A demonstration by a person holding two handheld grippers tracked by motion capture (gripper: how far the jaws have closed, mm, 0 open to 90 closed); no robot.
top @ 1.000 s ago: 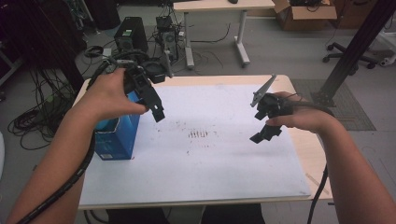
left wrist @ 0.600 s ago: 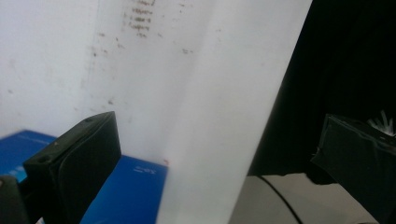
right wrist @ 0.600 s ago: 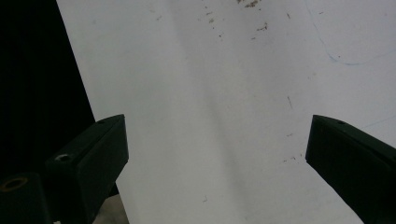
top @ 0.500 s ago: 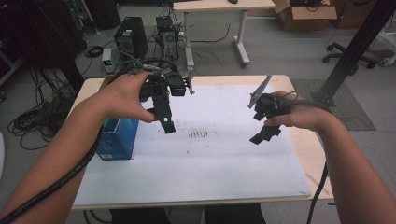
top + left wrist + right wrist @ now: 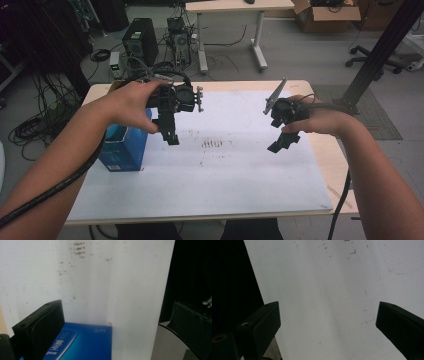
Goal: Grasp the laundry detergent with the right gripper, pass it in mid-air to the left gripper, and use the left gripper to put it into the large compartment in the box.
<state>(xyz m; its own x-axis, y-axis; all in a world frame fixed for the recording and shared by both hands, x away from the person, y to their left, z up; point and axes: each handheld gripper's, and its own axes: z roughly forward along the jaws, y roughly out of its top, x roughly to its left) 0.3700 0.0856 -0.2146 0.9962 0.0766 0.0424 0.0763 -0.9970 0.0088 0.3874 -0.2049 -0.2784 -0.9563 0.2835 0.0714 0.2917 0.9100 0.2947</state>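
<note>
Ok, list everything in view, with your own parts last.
blue box: one, blue, open top, left edge of the table, beside the left gripper.
white sheet: one, white with small dark marks near its middle, covering most of the table.
table: one, light wood, edges showing round the sheet.
computer towers: two, dark, on the floor beyond the table.
cardboard box: one, brown, far floor.
office chair: one, dark, far right.
left gripper: one, black, open, above the sheet by the box.
right gripper: one, black, open, above the sheet's right side.
</note>
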